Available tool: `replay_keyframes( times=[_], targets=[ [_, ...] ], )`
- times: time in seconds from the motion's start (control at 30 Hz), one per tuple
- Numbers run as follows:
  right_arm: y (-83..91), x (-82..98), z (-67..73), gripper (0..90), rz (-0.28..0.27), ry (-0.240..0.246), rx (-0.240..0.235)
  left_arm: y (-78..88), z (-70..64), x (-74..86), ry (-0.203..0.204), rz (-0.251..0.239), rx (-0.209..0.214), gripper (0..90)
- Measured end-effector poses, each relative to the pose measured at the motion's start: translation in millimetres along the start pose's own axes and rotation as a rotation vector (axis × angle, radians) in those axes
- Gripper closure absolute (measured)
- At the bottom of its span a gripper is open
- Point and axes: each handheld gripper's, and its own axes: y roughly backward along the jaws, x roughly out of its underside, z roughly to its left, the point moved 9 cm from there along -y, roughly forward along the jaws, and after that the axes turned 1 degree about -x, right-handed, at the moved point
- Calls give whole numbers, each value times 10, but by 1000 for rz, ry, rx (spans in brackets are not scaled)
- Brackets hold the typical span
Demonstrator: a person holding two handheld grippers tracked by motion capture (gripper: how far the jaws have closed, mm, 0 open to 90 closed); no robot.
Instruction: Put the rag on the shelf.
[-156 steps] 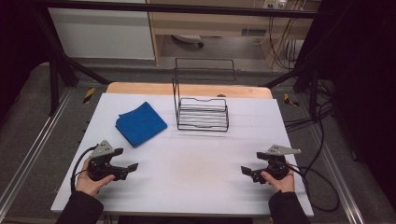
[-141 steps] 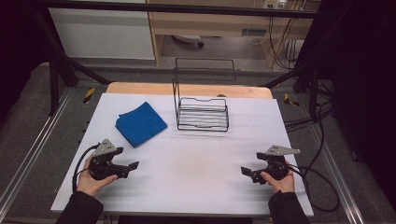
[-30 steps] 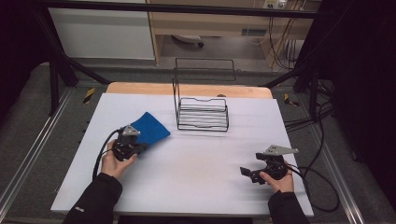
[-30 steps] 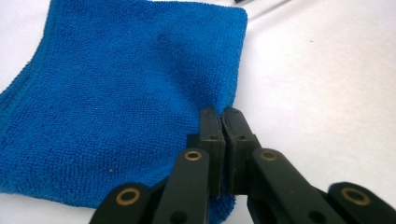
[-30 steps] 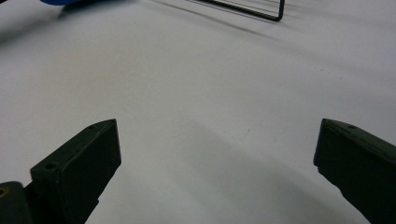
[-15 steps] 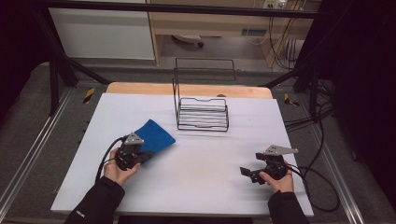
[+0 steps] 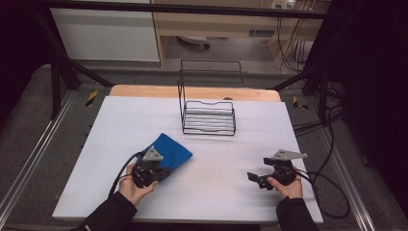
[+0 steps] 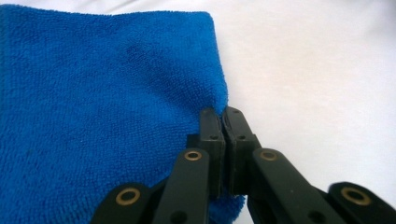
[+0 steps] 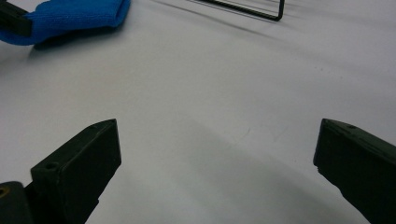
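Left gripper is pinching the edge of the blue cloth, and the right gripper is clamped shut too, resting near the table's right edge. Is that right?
Not quite. The right gripper is open: the right gripper view shows its jaws standing wide apart over bare table. The rest holds: the left gripper is shut on the edge of the blue cloth.

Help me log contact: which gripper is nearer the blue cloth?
Left. The left gripper is shut on the cloth's edge; the right gripper rests open across the table, well clear of it.

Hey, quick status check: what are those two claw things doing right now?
Left gripper clamped on blue cloth edge. Right gripper open over bare table. Wire rack behind, clear.
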Motion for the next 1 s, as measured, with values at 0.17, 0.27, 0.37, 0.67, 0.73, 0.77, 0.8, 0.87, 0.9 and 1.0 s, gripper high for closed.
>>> replay_keyframes(
  times=[0.17, 0.27, 0.37, 0.67, 0.73, 0.77, 0.8, 0.87, 0.9, 1.0],
  targets=[
    [-4, 4, 2, 14, 3, 2, -2, -35, -142, -4, -15, 2, 28, 872],
    [-5, 6, 5, 14, 5, -1, -2, -87, -163, 11, -25, 9, 27, 854],
    [-5, 2, 1, 14, 2, 0, 1, -75, -133, 13, -23, 18, 53, 738],
    [-14, 1, 7, 14, -3, -5, 1, 345, 409, -89, 11, -55, -48, 364],
    [-14, -2, 11, 14, -6, -8, 0, 393, 604, -45, 32, -53, -86, 330],
    [-17, -2, 13, 14, -5, -9, 0, 408, 727, 0, 50, -44, -109, 320],
    [-23, -1, 13, 13, -1, -8, 3, 408, 727, 0, 50, -44, -109, 318],
    [-34, -2, 27, 14, 3, -4, 2, 413, 876, 83, 62, -19, -140, 319],
    [-43, -7, 38, 13, 6, 0, 5, 381, 1006, 174, 88, 2, -152, 327],
    [-72, -36, 76, 14, 0, -3, 3, 342, 1060, 222, 103, 12, -143, 400]
  ],
)
